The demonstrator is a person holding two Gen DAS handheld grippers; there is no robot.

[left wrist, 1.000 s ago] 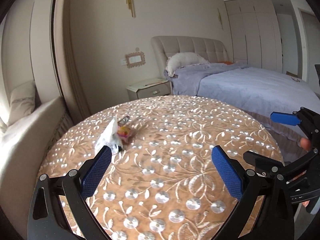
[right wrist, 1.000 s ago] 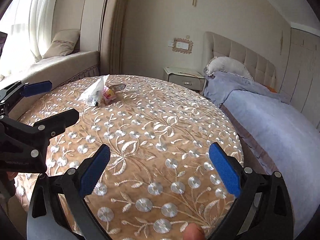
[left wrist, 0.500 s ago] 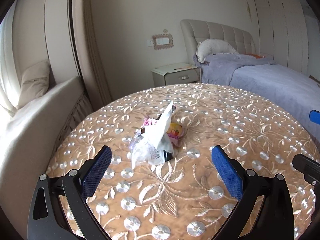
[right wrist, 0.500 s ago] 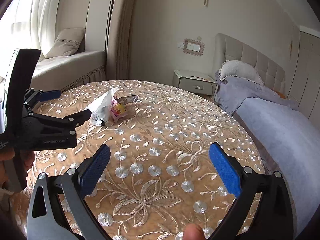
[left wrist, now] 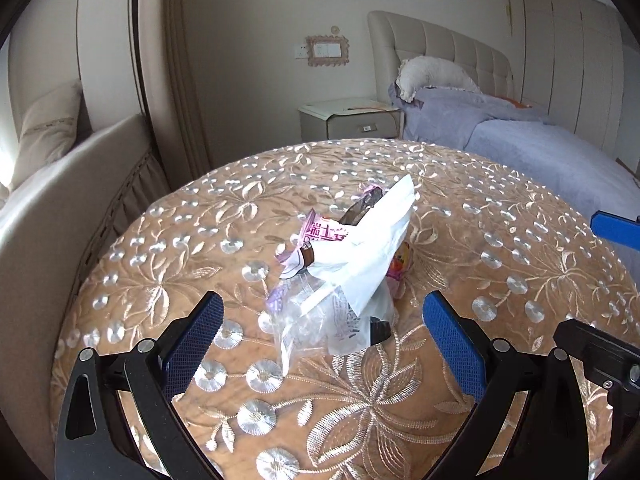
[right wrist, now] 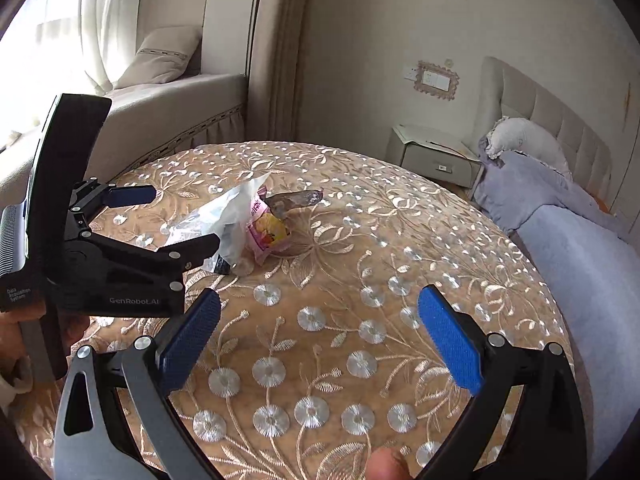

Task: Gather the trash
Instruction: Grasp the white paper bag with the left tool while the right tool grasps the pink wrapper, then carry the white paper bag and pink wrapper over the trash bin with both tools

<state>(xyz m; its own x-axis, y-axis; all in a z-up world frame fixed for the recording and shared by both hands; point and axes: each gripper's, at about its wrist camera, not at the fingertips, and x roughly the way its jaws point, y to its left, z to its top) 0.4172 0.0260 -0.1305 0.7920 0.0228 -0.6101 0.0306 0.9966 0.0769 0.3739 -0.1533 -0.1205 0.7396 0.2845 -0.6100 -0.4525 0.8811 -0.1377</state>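
A heap of trash [left wrist: 352,264] lies on the round embroidered table [left wrist: 360,400]: white and clear plastic wrappers, a pink printed packet and a dark wrapper. My left gripper [left wrist: 320,320] is open, its blue pads on either side of the heap's near end, not touching it. In the right wrist view the heap [right wrist: 248,224] lies at the far left of the table [right wrist: 360,340], with the left gripper [right wrist: 172,220] around its left side. My right gripper [right wrist: 318,316] is open and empty, above the table's middle, well short of the heap.
A bed with a lilac duvet [left wrist: 540,148] stands to the right, a bedside cabinet [left wrist: 348,120] behind the table. A cushioned window seat [right wrist: 172,100] runs along the left. The right gripper's blue pad [left wrist: 614,228] shows at the left wrist view's right edge.
My left gripper has moved forward and left until its open pads flank the trash heap. My right gripper has advanced a little over the table towards it.
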